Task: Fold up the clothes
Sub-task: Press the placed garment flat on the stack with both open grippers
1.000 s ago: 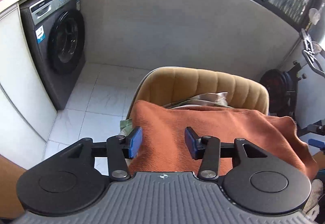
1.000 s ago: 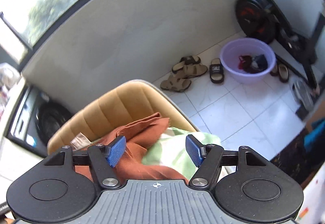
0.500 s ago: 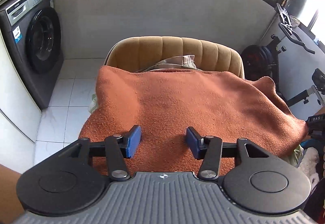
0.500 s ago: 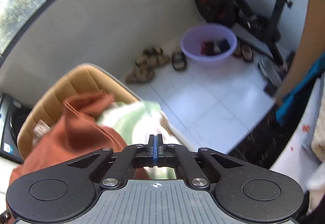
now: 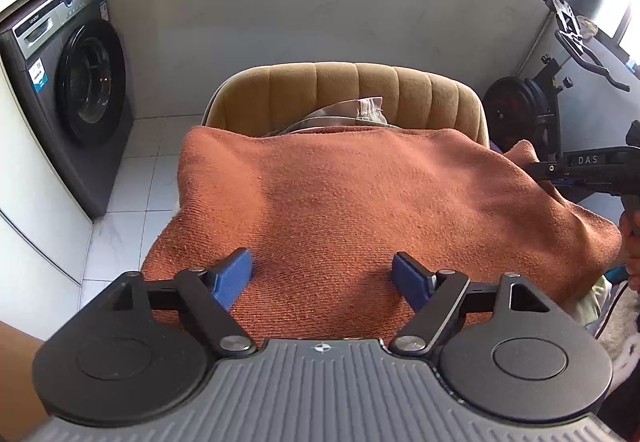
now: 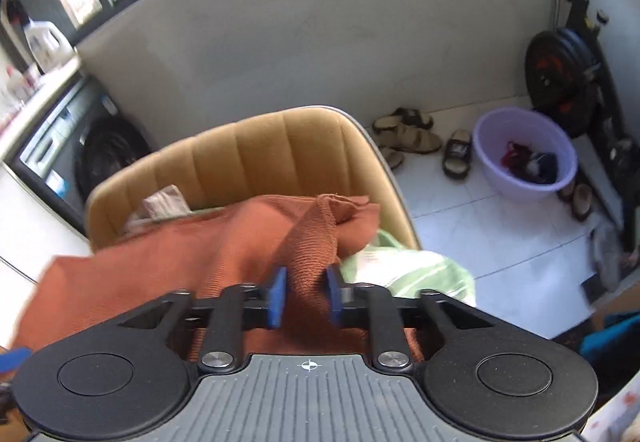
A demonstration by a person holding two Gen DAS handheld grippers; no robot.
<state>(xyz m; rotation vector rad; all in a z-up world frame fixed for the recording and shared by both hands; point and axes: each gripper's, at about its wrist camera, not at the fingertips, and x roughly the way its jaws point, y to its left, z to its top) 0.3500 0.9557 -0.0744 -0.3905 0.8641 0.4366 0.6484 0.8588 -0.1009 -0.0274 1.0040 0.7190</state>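
Left gripper (image 5: 322, 278) jaws opening wide over the rust cloth (image 5: 360, 209) — right gripper (image 6: 305, 296) jaws opening, cloth bunched between.

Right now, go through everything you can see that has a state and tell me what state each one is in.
orange cloth: spread over the chair, one corner bunched up.
left gripper: fingers opening, nothing gripped, cloth below.
right gripper: fingers opening, cloth corner between them.
chair: upright, piled with clothes.
washing machine: door shut.
purple basin: upright, clothes inside.
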